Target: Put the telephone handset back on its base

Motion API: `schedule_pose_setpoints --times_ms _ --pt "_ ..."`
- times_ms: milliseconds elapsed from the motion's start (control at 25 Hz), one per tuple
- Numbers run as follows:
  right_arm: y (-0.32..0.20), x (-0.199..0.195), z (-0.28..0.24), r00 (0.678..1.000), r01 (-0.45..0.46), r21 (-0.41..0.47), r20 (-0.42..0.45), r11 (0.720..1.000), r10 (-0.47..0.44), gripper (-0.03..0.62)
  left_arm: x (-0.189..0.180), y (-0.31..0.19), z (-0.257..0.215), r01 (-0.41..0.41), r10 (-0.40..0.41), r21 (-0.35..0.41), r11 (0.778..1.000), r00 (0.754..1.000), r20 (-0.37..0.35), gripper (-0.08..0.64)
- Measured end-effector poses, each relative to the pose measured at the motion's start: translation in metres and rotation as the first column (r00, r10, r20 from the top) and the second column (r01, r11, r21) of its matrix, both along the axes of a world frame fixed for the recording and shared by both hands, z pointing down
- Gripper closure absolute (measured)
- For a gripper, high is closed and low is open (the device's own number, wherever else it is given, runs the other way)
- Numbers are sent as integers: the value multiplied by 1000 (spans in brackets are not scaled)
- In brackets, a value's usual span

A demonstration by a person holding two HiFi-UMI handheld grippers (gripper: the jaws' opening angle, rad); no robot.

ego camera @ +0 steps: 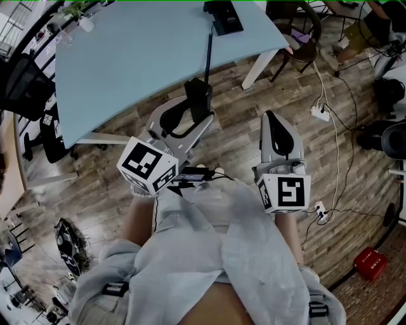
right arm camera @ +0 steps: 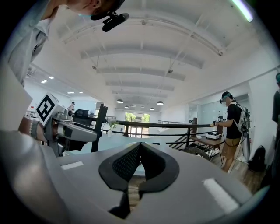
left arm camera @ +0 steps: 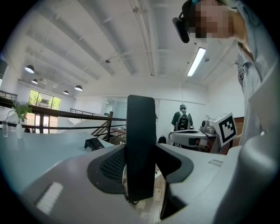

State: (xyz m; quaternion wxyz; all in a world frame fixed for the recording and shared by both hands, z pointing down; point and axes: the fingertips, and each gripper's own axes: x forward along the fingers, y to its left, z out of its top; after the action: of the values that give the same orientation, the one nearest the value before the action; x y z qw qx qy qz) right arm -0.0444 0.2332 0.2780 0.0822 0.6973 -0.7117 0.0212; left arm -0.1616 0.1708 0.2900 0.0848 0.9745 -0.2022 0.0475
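The black telephone handset (ego camera: 198,98) stands upright between the pads of my left gripper (ego camera: 193,119), which is shut on it over the wooden floor, short of the table's near edge. In the left gripper view the handset (left arm camera: 141,148) fills the gap between the jaws. Its black cord (ego camera: 208,54) runs up across the light blue table (ego camera: 139,57) to the black telephone base (ego camera: 226,16) at the far edge, seen small as the base (left arm camera: 94,143) in the left gripper view. My right gripper (ego camera: 271,119) is to the right, shut and holding nothing; its tips (right arm camera: 139,146) meet.
A plant (ego camera: 79,9) stands at the table's far left. A chair (ego camera: 298,44) sits beyond the right table leg. A power strip (ego camera: 320,113) and cables lie on the floor at right, a red box (ego camera: 370,263) lower right. Office chairs (ego camera: 25,82) crowd the left.
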Motion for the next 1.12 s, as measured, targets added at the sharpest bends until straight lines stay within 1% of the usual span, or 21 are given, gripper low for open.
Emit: schedule_pose_setpoints --times_ms 200,440,920,1120 --pt "4 6 0 1000 12 8 1 1000 -12 586 4 7 -3 14 -14 11 1000 1000 4 350" --pt "17 14 4 999 28 4 -24 1000 -28 586 13 16 -5 37 -37 13 999 999 -8 350" --pt "41 25 5 998 53 24 -39 998 -52 586 24 39 -6 60 -59 41 997 998 -27 350" --pt "42 32 7 998 40 23 -39 999 -40 586 28 38 -4 65 -64 32 997 997 -34 351"
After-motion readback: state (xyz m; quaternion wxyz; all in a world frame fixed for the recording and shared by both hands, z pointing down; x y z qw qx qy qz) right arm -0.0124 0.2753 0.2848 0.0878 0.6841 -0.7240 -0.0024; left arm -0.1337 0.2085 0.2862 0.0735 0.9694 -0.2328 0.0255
